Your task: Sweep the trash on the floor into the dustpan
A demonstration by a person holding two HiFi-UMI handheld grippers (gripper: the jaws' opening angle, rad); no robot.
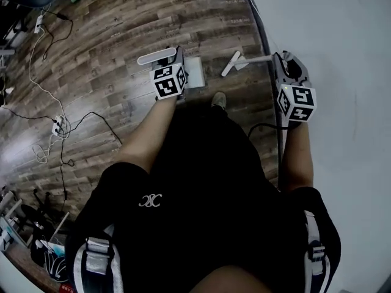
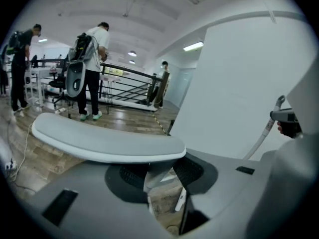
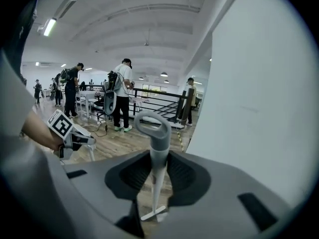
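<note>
Setup step — tools in hand, sweeping seemingly not begun.
Left hand-held gripper (image 2: 158, 176) clamps the dustpan (image 1: 195, 72), right hand-held gripper (image 3: 157, 176) clamps the broom (image 1: 231, 63); next — likely lower both to the floor (image 1: 110, 54).

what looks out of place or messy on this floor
Only the loose cables and a power strip sprawled over the wood floor at the left look untidy. The dustpan and broom look intact, and no spill shows.

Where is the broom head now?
Head view: the broom head is over the wood floor, between the dustpan on its left and the right gripper holding its handle.
</note>
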